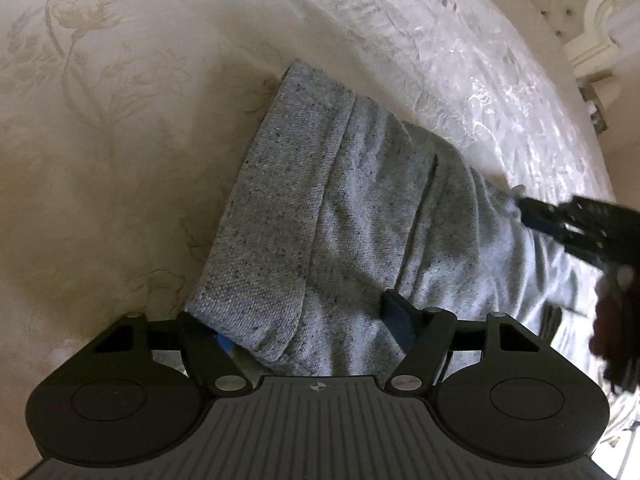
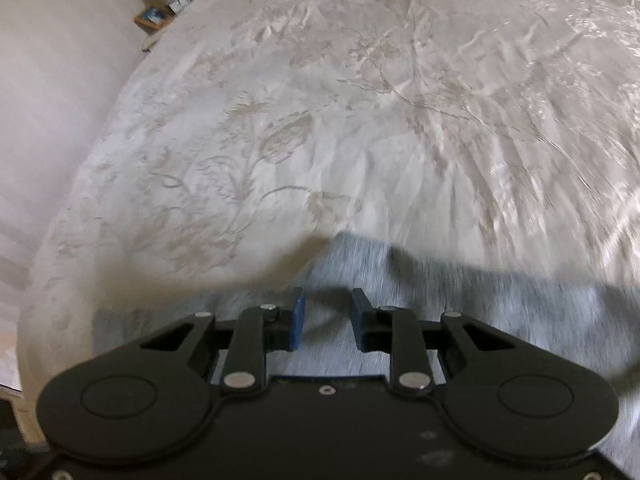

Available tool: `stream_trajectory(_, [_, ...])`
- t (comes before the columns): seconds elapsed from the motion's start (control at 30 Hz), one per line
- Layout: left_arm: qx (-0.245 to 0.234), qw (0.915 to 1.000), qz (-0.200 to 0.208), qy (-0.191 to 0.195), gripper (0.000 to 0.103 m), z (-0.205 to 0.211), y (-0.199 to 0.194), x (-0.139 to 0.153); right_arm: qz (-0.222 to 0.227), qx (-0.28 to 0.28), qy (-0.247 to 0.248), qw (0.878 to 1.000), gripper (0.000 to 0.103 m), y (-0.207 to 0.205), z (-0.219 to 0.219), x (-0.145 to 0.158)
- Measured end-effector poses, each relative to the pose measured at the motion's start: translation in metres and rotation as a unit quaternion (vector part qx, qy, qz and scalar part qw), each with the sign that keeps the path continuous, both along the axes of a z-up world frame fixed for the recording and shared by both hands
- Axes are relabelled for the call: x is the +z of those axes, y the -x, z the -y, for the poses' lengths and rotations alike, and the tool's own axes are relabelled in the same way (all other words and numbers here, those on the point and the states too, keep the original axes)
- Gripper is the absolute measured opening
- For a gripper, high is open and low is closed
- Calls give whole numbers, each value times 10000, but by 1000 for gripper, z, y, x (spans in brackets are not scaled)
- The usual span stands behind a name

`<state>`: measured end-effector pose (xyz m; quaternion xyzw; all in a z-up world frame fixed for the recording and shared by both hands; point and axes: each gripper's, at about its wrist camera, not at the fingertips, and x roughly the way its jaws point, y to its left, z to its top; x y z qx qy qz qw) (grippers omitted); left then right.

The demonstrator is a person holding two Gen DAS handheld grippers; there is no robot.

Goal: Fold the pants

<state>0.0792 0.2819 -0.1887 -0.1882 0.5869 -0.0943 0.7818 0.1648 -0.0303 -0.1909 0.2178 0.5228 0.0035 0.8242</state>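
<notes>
- Grey knit pants (image 1: 340,216) lie folded on the floral bedspread (image 1: 100,128), mid-frame in the left wrist view.
- Left gripper (image 1: 308,332): jaws spread, pants' lower edge between them; grip unclear.
- Right gripper (image 2: 326,322): jaws apart above grey cloth, blurred, gripping nothing.
</notes>
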Motion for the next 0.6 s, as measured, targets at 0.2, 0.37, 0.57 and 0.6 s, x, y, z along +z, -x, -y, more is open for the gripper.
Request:
stream_trajectory(0.2, [-16, 10000, -29, -20, 69, 2, -3, -2, -235, -32, 127, 9996, 19, -34, 6, -22])
stream_trajectory(0.37, [-16, 10000, -25, -22, 70, 3, -4, -3, -204, -113, 105, 9997, 18, -39, 9, -22])
stream_trajectory(0.57, [-27, 10000, 23, 41, 69, -2, -2, -3, 60, -296, -106, 9995, 19, -10, 12, 1])
stream_trajectory(0.6, [-29, 10000, 49, 46, 68, -2, -1, -3, 60, -304, -163, 9994, 19, -1, 10, 4])
